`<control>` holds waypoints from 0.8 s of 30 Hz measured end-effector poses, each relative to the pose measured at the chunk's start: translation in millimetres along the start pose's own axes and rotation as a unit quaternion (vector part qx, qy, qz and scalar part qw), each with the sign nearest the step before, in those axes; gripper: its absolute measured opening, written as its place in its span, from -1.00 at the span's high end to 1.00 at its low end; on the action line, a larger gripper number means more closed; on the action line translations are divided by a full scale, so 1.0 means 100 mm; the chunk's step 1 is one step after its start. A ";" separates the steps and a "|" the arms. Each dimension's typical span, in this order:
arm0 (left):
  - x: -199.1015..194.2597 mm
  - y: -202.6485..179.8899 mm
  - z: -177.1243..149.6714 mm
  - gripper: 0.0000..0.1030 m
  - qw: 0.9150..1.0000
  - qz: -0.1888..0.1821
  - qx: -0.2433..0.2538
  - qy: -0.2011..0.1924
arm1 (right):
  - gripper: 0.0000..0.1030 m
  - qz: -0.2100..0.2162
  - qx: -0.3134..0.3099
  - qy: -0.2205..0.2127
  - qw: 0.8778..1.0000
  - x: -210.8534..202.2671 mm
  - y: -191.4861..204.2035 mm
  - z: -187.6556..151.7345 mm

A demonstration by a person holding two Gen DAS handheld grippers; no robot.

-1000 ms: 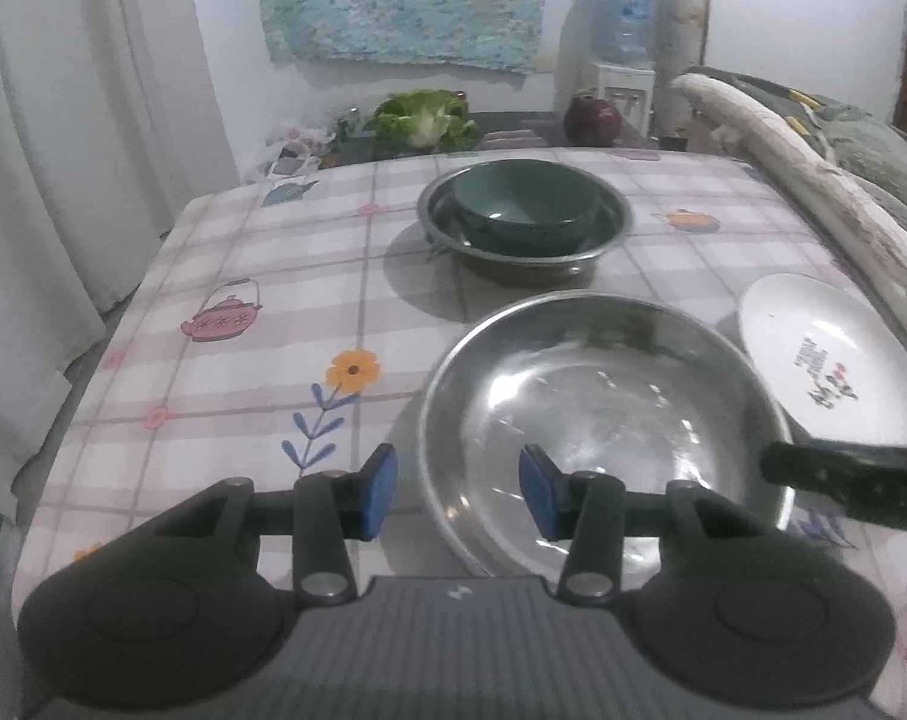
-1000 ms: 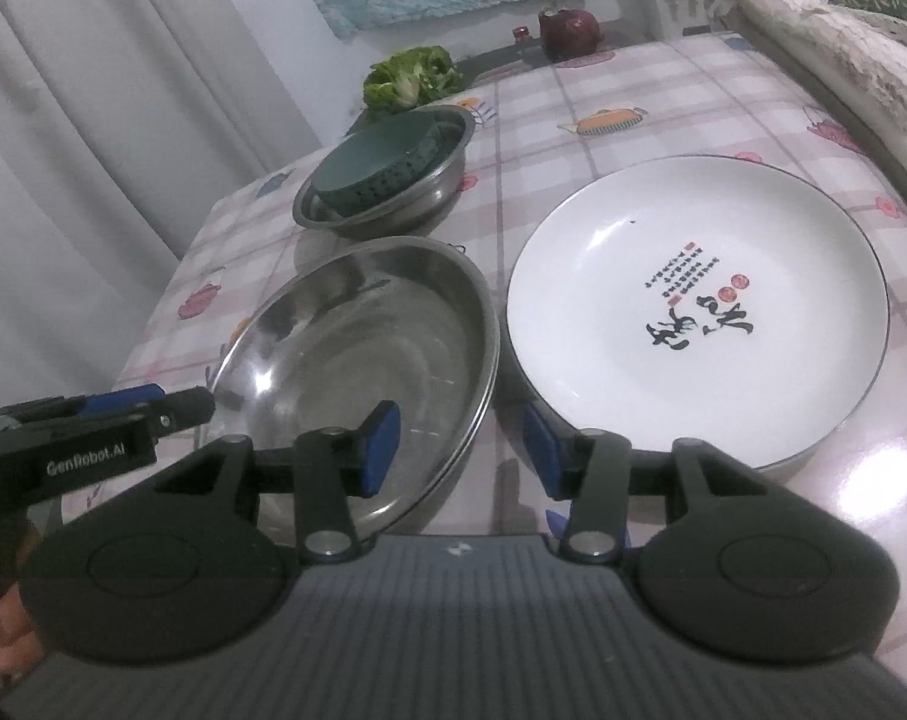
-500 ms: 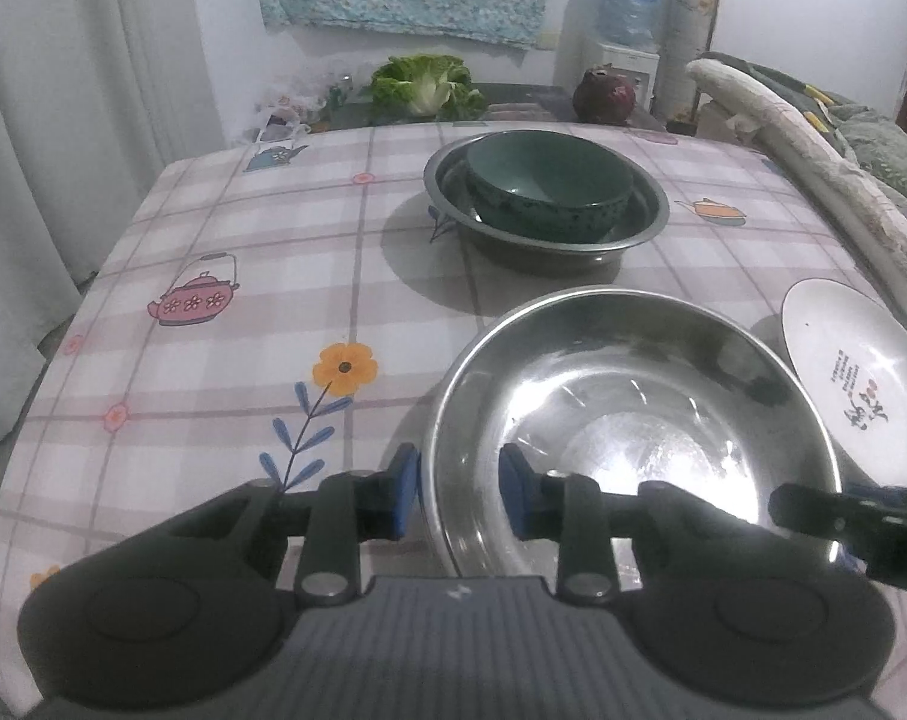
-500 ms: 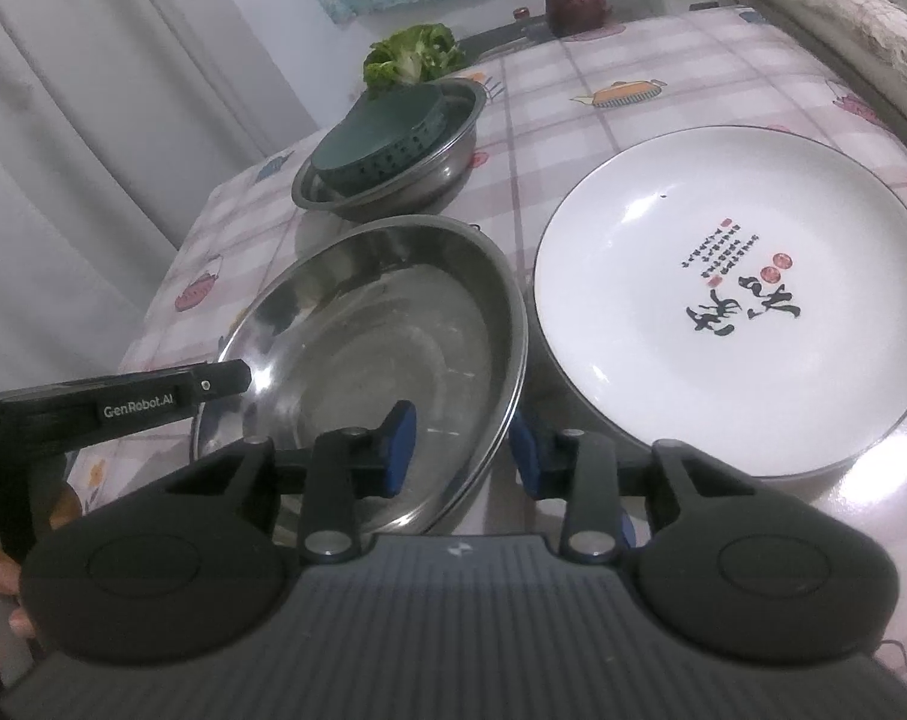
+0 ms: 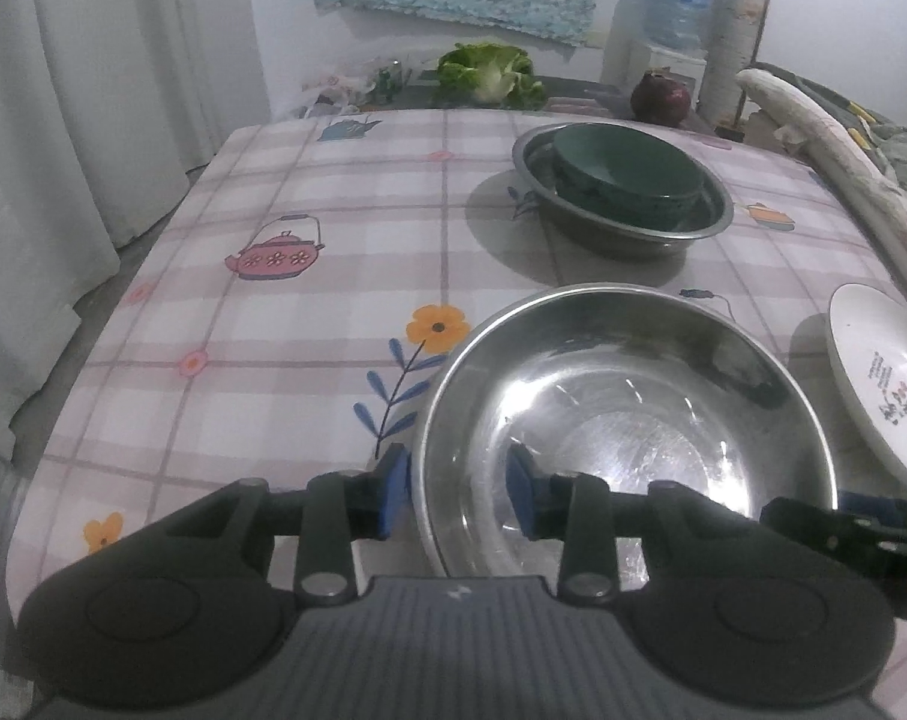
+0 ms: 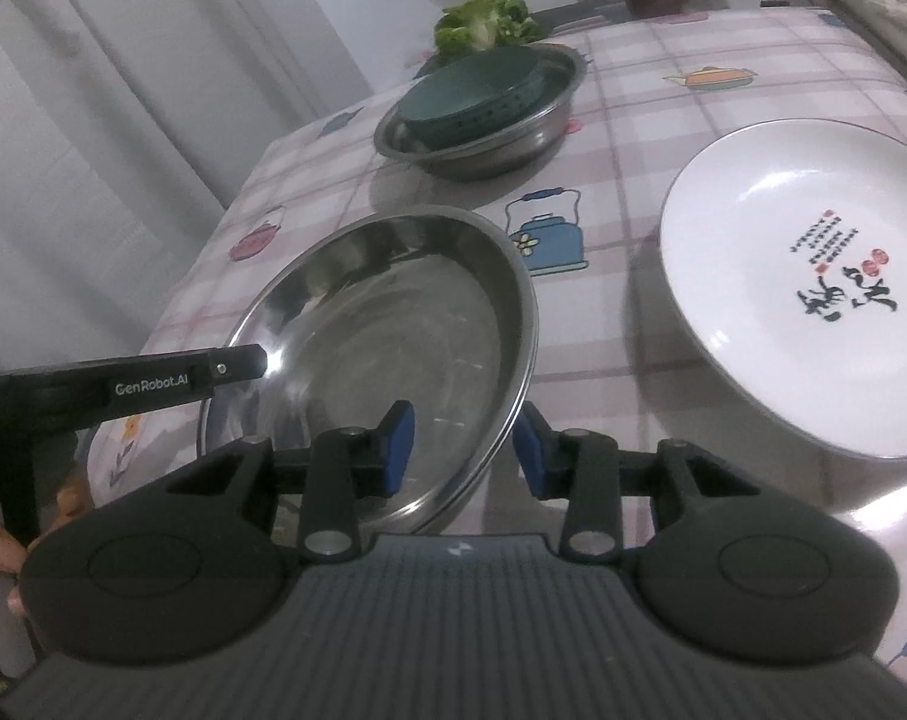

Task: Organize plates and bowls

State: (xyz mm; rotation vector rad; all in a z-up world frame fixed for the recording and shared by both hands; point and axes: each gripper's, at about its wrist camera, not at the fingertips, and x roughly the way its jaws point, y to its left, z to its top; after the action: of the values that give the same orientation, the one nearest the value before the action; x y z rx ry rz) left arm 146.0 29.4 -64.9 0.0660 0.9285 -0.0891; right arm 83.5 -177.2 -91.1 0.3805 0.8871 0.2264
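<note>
From my left wrist view, the white round ceramic plate with red and black writing [image 5: 873, 372] is cut off at the right edge. My gripper bodies hide the large shiny steel bowl's [image 5: 627, 420] near rim.

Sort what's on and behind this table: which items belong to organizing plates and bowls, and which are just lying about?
Job: large steel bowl; white plate; green bowl sitting inside a smaller steel bowl.

Lying about: leafy cabbage; dark red teapot; water dispenser.
</note>
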 end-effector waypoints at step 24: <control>-0.75 -1.24 0.00 -0.66 0.988 -0.060 0.118 -0.076 | -0.97 -0.161 0.028 -0.130 0.978 -1.25 -0.78 -0.01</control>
State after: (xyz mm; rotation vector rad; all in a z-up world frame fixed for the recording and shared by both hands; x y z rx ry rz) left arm 88.2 -89.8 -6.8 0.2192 0.7658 -0.3112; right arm 9.1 -291.3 -35.4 0.3041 0.6857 -0.1458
